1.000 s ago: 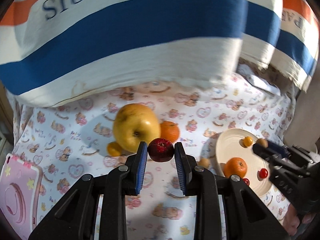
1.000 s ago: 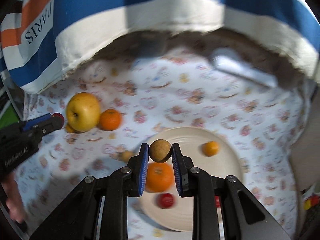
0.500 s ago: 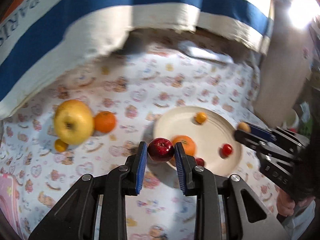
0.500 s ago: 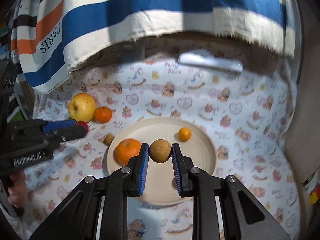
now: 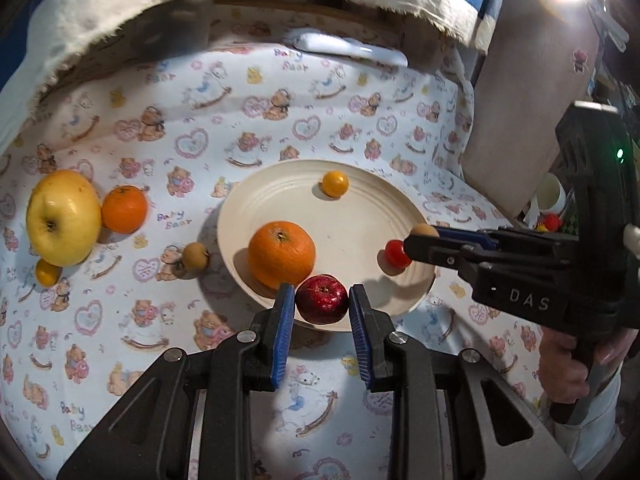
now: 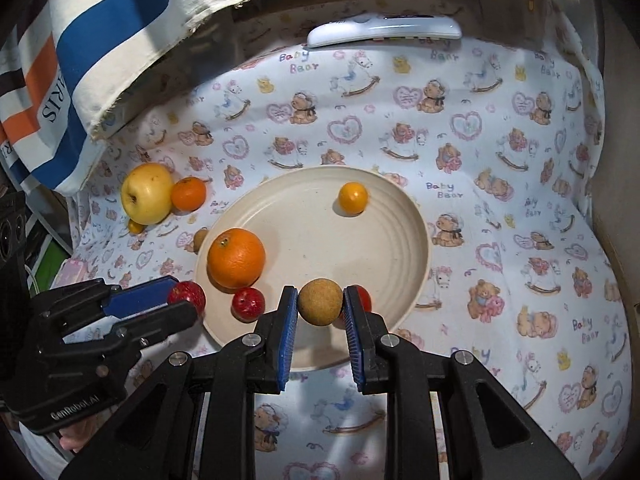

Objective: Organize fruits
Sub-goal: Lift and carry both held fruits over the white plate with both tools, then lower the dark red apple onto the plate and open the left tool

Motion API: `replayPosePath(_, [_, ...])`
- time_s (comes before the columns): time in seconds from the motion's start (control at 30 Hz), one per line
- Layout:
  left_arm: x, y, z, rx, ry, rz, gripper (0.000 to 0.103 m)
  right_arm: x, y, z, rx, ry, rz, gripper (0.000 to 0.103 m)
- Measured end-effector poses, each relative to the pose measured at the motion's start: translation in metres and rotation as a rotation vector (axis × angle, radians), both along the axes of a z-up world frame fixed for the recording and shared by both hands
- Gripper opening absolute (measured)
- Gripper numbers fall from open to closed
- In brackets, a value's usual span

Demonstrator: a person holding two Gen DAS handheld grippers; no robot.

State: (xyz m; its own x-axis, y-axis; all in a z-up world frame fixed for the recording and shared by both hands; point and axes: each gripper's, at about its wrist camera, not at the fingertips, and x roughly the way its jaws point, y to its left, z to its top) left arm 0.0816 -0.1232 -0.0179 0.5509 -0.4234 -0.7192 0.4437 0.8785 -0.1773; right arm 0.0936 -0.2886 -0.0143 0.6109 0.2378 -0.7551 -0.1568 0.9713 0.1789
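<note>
At the bottom centre of the left wrist view, the left gripper [image 5: 322, 314] has its blue-padded fingers [image 5: 282, 334] clenched on a dark red apple [image 5: 322, 299], held at the near rim of the cream plate [image 5: 360, 216]. Lower centre of the right wrist view, the right gripper [image 6: 320, 318] grasps a round tan fruit [image 6: 320, 301] between its pads, over the near part of the same plate. In that view the left gripper shows at lower left with its red apple at the plate's left edge.

On the plate: a second small red apple [image 6: 248, 304] near the front, a large orange [image 5: 281, 254] [image 6: 236, 258] just behind it on the left side, a small red fruit [image 5: 396, 253] toward the right edge, partly hidden behind the right gripper's fingers in the right view, and a small yellow-orange fruit [image 6: 353, 198] at the far side.

Left of the plate, on the bear-print cloth [image 6: 500, 160], a small brown fruit [image 5: 195, 256] lies just beside the rim. Farther left sit a yellow apple [image 5: 63, 217], a mandarin [image 5: 124, 209] touching it, and a tiny yellow fruit [image 5: 47, 272] at the apple's near edge.

At the top of the frame, a white remote [image 6: 384, 29] lies under the edge of a striped fabric [image 6: 100, 40].
</note>
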Motion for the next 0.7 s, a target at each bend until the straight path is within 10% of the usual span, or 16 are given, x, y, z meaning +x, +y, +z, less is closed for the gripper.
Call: replayPosePath(0.7, [-0.001,-0.022,-0.017,0.043,-0.025,-0.065,0.027,0.01,-0.016,-0.011,-0.084,0.068,-0.115,0.024])
